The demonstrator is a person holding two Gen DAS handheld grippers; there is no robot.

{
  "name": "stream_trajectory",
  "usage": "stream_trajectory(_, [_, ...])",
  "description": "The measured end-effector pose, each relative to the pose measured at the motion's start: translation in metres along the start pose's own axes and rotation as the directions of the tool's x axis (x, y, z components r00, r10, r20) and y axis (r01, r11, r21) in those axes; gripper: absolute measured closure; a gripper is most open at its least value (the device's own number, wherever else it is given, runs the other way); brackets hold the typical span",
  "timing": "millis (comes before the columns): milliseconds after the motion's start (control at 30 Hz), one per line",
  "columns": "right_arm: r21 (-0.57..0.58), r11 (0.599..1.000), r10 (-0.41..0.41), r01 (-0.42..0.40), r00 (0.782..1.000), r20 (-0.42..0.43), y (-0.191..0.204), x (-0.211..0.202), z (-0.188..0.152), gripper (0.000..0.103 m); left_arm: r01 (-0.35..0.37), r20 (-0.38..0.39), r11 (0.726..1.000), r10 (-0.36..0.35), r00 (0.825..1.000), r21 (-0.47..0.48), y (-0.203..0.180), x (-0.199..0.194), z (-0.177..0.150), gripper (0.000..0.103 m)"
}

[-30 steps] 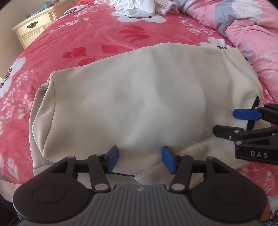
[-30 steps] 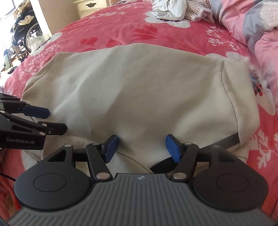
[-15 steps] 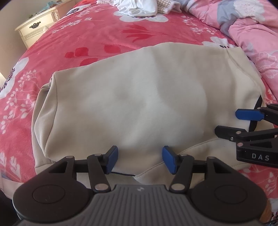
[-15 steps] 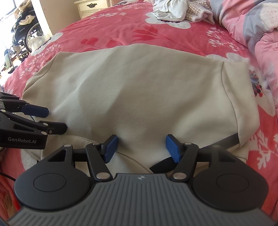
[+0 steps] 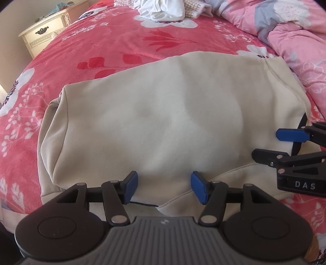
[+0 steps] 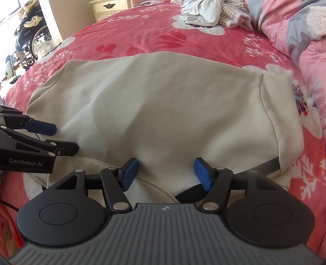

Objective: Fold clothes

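A beige garment (image 5: pixel 163 114) lies folded flat on the red floral bed; it also fills the middle of the right wrist view (image 6: pixel 163 106). My left gripper (image 5: pixel 164 187) is open and empty, its blue pads just above the garment's near edge. My right gripper (image 6: pixel 166 173) is open and empty over the same near edge, further right. The right gripper shows at the right of the left wrist view (image 5: pixel 271 145), and the left gripper at the left of the right wrist view (image 6: pixel 65 138). A dark band (image 6: pixel 189 193) peeks out under the near hem.
A white bundle of clothes (image 5: pixel 161 10) lies at the far side of the red bedspread (image 5: pixel 122 40). A pink quilt (image 5: pixel 285 30) is heaped at the right. A cream nightstand (image 5: pixel 44 34) stands far left. A wheelchair (image 6: pixel 26 36) is beyond the bed.
Both grippers have drifted very slightly; the garment sits a touch lower in the left wrist view. Both stay open and empty.
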State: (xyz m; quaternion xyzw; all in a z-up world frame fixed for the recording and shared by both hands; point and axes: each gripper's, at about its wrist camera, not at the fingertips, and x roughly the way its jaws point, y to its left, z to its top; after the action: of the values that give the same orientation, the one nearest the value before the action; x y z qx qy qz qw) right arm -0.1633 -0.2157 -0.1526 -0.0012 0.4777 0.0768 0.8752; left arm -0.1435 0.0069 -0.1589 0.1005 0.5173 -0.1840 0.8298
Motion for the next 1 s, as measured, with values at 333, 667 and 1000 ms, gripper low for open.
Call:
stream_trajectory(333, [-0.217, 0.959, 0.191, -0.183, 0.982, 0.013, 0.014, -0.029, 0.069, 0.043, 0.061, 0.199, 0.987, -0.031, 0.979, -0.147, 0.084, -0.048, -0.024, 0.032])
stream_trajectory(667, [0.049, 0.813, 0.578, -0.580, 0.796, -0.178, 0.085, 0.049, 0.163, 0.032, 0.020, 0.038, 0.926, -0.007, 0.999, -0.377, 0.158, -0.014, -0.030, 0.029])
stream_trajectory(1000, [0.103, 0.846, 0.523, -0.523, 0.776, -0.353, 0.167, 0.132, 0.183, 0.024, 0.098, 0.033, 0.889, -0.094, 0.995, -0.447, 0.170, 0.008, -0.047, 0.028])
